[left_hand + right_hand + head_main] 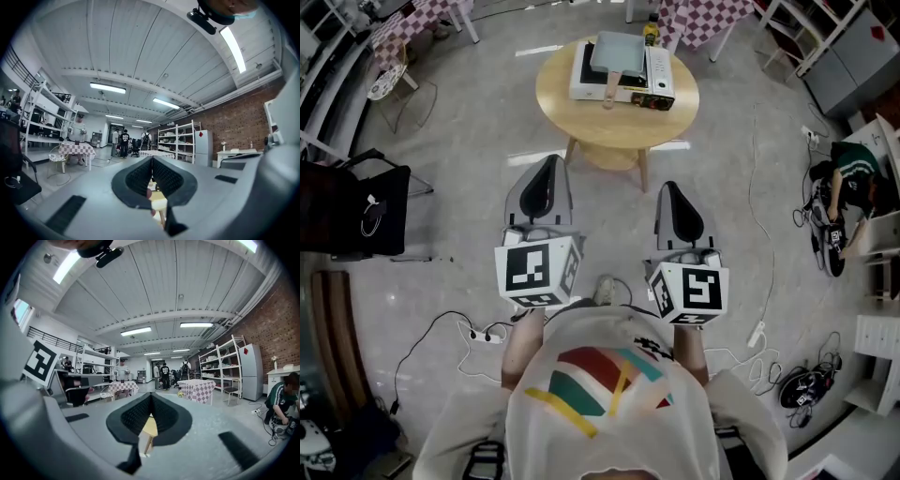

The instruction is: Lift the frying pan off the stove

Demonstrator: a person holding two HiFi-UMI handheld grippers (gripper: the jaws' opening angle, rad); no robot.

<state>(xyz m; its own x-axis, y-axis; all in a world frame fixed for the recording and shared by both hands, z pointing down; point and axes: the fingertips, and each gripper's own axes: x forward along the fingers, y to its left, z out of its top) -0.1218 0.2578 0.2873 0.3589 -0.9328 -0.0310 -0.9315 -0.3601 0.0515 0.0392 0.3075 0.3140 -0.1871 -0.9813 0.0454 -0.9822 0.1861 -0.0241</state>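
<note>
Pan: a square grey frying pan (617, 54) sits on the stove (657, 77), on a round wooden table (572, 122).
Handle: the wooden handle (609, 92) points back toward the person.
Left gripper (551, 161): jaws pressed together, nothing between them, well short of the table.
Right gripper (668, 186): likewise closed and empty, level.
Handling: probably stiff and fairly heavy, with its weight beyond the handle, so it may tip.
Hold: likely the handle, close to the pan body.

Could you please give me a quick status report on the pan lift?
Shut and empty: left claw, right claw, short of table. Untouched frying pan on stove. Its handle unobstructed.
</note>
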